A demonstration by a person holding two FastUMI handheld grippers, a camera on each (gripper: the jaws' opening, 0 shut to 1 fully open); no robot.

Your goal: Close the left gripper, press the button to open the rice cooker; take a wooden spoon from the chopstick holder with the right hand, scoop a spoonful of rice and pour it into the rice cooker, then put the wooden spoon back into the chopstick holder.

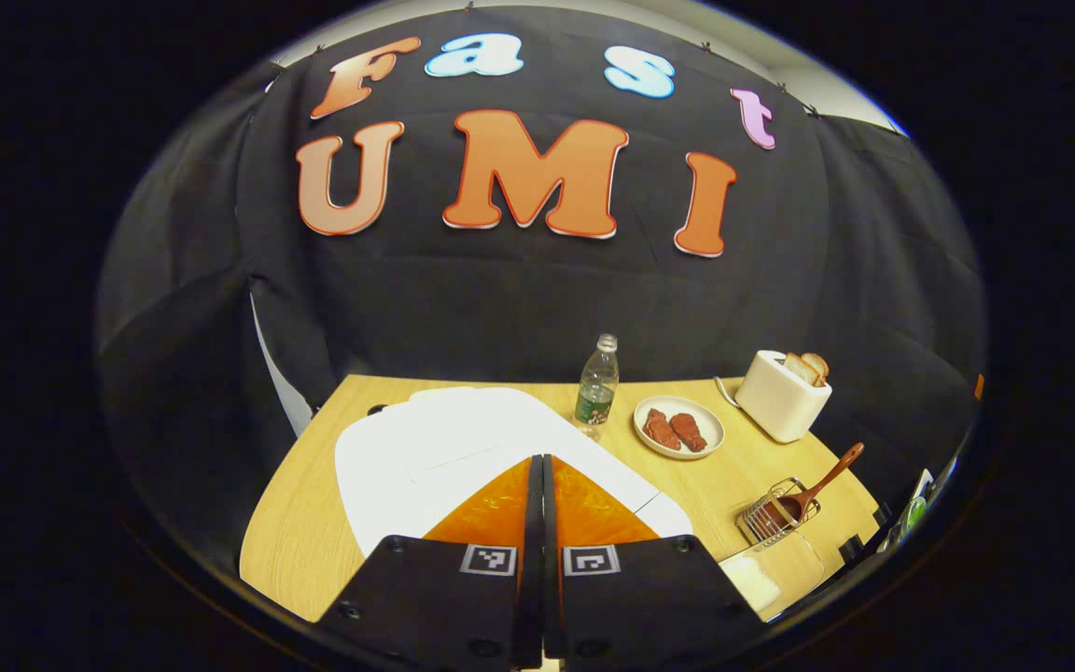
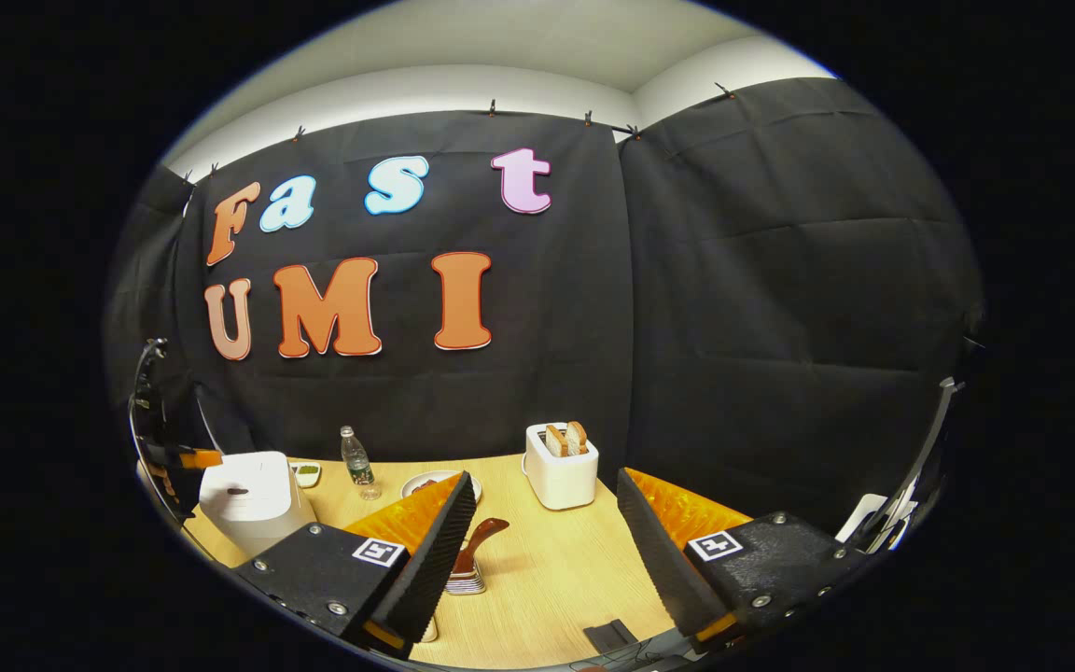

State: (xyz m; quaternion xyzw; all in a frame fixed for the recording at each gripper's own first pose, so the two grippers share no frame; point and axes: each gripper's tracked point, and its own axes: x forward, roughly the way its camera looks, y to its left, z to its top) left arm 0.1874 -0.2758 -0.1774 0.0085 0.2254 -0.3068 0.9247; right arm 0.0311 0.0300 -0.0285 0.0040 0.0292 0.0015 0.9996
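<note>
Wooden table (image 2: 547, 579): rice cooker (image 2: 253, 499), toaster (image 2: 561, 476).

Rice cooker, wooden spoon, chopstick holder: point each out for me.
rice cooker (image 2: 253, 499), right gripper view, on its white lid.
wooden spoon (image 1: 831, 473), left gripper view, on its handle.
chopstick holder (image 1: 766, 516), left gripper view, on its wire rim.

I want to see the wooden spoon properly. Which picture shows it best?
The left gripper view: the wooden spoon shows from bowl to handle tip, leaning in the chopstick holder. In the right gripper view one finger hides all but its handle.
</note>
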